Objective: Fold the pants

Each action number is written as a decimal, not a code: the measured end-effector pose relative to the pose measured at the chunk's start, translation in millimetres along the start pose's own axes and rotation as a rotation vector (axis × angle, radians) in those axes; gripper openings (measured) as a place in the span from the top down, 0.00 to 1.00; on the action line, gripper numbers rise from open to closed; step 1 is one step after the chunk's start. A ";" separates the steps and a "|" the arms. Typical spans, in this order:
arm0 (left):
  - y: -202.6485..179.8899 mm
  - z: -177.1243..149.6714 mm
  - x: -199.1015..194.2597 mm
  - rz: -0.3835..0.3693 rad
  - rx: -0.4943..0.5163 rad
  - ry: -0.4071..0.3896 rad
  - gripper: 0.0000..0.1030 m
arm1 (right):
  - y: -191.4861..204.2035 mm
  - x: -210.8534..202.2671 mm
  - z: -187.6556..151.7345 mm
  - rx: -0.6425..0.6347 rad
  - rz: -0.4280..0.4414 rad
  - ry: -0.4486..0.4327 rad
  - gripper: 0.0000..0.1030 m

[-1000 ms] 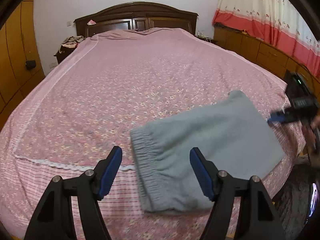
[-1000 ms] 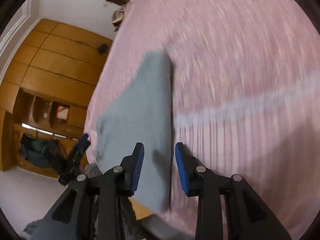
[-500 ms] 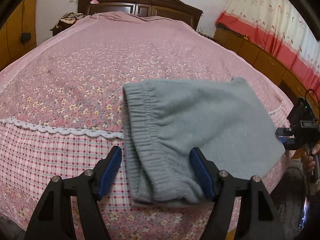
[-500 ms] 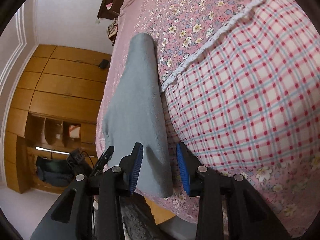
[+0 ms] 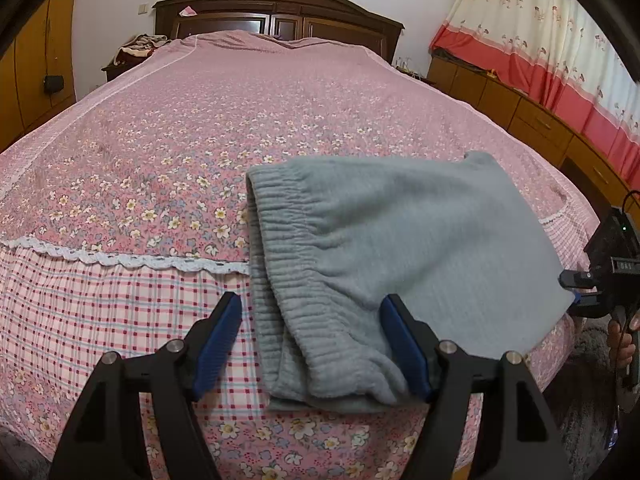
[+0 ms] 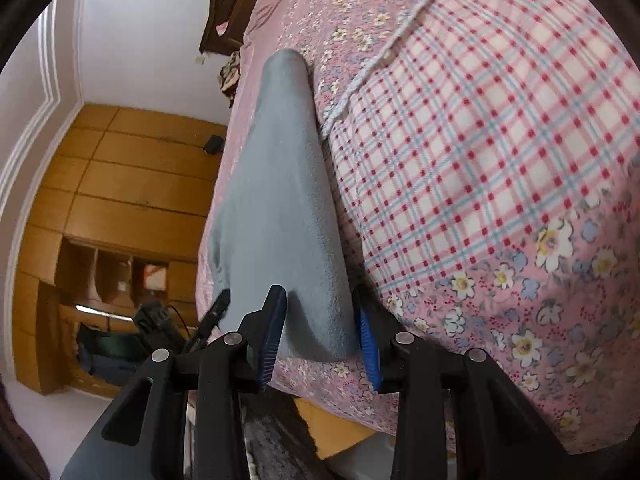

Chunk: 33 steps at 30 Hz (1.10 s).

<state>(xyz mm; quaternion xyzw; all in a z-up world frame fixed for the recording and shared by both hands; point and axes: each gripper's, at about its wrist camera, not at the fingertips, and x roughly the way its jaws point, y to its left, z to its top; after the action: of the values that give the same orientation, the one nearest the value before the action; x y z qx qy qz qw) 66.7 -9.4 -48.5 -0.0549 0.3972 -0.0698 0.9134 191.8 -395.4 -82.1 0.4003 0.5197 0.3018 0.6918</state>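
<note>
Tilting downward, left gripper (image 5: 310, 344) spread wide over pants (image 5: 400, 248) waistband, right gripper (image 6: 320, 332) grasping pants edge.

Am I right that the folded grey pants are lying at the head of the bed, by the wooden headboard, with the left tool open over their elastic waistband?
Not quite: the pants lie at the foot of the bed, across its lace trim, far from the headboard, as the left wrist view shows. The left tool is indeed open over the waistband.
</note>
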 end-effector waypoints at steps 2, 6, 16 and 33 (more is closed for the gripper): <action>0.4 -2.1 -0.9 -0.001 -0.001 -0.003 0.27 | 0.7 -1.4 -0.4 -0.003 -0.007 -0.017 0.66; 0.5 -5.6 -3.2 0.010 0.000 -0.010 0.27 | 10.1 -2.0 -9.8 -0.033 -0.064 -0.082 0.67; -32.8 13.0 -63.4 0.064 0.084 -0.146 0.28 | 146.2 -19.6 -18.7 -0.456 -0.523 -0.356 0.69; -14.8 39.1 11.9 0.078 -0.099 -0.015 0.97 | 115.5 23.3 43.0 -0.413 -0.464 -0.413 0.98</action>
<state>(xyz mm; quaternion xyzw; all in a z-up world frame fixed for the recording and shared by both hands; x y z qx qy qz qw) 102.1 -24.2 -28.2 -0.0852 0.3950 -0.0142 0.9146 239.4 -328.8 13.0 0.1763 0.3743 0.1485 0.8982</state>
